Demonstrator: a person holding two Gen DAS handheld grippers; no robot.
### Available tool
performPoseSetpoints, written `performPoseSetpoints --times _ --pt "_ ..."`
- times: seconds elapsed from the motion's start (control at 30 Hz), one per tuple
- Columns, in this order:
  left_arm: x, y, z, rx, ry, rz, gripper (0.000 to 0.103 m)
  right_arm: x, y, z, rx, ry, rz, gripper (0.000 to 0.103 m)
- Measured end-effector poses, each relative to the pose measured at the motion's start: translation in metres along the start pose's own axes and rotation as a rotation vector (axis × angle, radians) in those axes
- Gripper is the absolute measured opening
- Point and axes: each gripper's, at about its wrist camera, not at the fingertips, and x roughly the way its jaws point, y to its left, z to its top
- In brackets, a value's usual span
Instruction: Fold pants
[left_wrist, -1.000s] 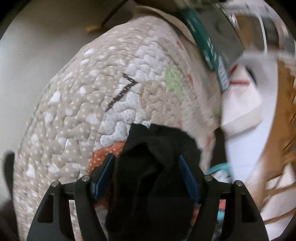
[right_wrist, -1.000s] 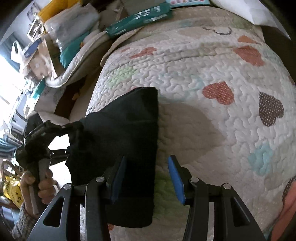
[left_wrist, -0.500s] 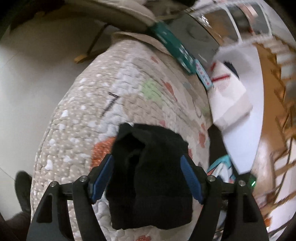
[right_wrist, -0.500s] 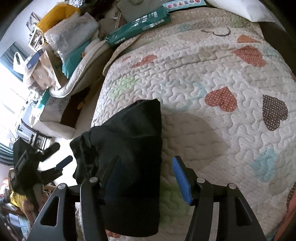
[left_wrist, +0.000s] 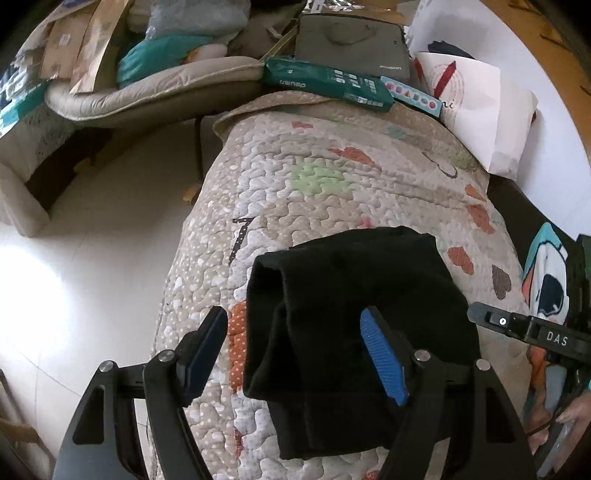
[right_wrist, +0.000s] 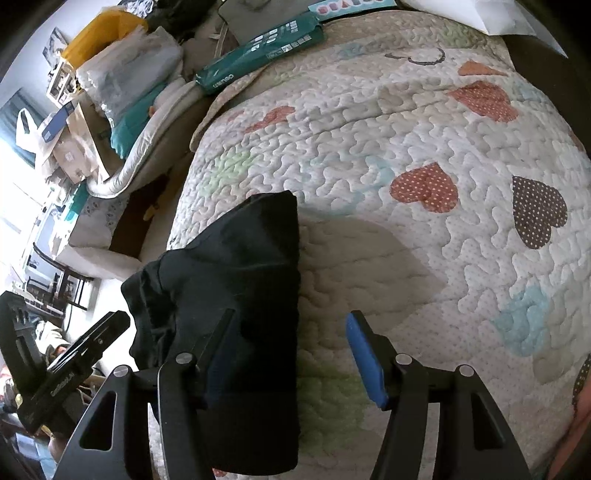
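Note:
The black pants (left_wrist: 351, 317) lie folded into a thick bundle on the quilted heart-pattern bedspread (left_wrist: 332, 177), near its left edge. My left gripper (left_wrist: 295, 350) is open and hovers above the bundle, holding nothing. In the right wrist view the pants (right_wrist: 240, 295) lie flat with a rumpled left end. My right gripper (right_wrist: 291, 350) is open above the bundle's right edge and the quilt (right_wrist: 424, 147). The other gripper's body (right_wrist: 74, 369) shows at the left.
A teal pack (left_wrist: 325, 83), a grey pouch (left_wrist: 351, 40) and a white pillow (left_wrist: 480, 107) lie at the bed's far end. A padded lounger with bags (left_wrist: 147, 85) stands to the left. White floor (left_wrist: 92, 258) lies beside the bed.
My left gripper has let go of the pants, opened and pulled back and up. The pants now rest on the quilt. My right gripper has risen slightly and stays open.

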Motion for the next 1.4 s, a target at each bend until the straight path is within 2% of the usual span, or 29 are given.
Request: performPoseSetpoints --times 0.2,1.1,1.27,1.4 --pt "-0.002 -0.007 0.001 0.031 -0.008 0.002 0.074 0.005 0.005 0.002 -0.013 0.003 -0.007 0.065" --pt "-0.006 -0.011 0.002 0.044 -0.008 -0.019 0.074 0.012 0.007 0.009 -0.015 0.008 -0.007 0.067" --pt "-0.006 -0.009 0.004 0.025 -0.005 -0.021 0.074 0.012 0.007 0.008 -0.014 0.008 -0.007 0.067" --pt "-0.010 0.002 0.007 -0.027 -0.022 -0.033 0.074 0.012 0.006 0.011 -0.004 0.001 -0.001 0.068"
